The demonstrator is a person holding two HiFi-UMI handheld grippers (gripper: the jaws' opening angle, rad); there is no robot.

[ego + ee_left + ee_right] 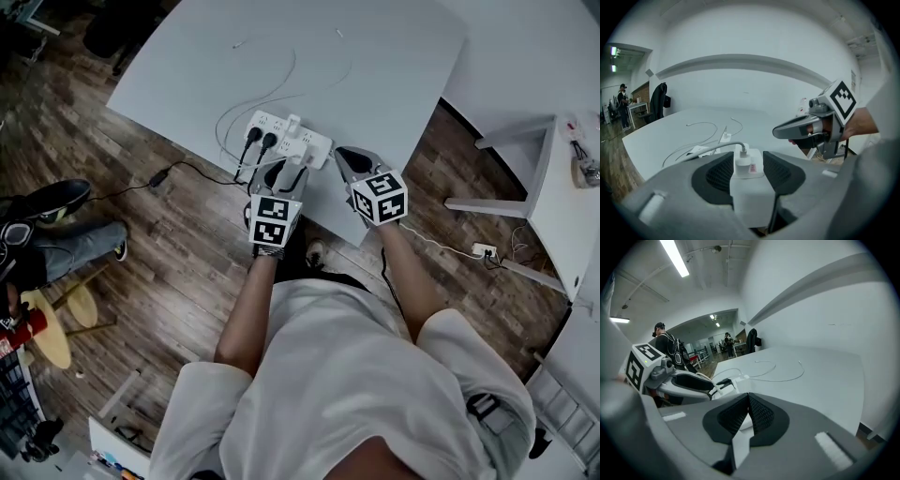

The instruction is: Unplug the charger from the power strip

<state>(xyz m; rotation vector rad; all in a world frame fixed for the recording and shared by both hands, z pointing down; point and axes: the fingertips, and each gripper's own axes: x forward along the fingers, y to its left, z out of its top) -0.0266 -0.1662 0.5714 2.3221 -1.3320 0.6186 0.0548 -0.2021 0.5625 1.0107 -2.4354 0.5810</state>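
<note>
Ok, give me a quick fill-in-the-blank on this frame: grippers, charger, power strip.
1. The left gripper's jaws stand ___, with the charger framed between them.
2. The right gripper's jaws are ___, with nothing between them.
3. ___ black plugs sit in the power strip beside the charger.
4. The cable running from the charger is ___ in colour.
Missing words: apart; together; two; white.

A white cable [272,96] loops across the grey table [394,56]; at eight o'clock, a wooden stool [49,330] stands on plank flooring [178,277].
</note>
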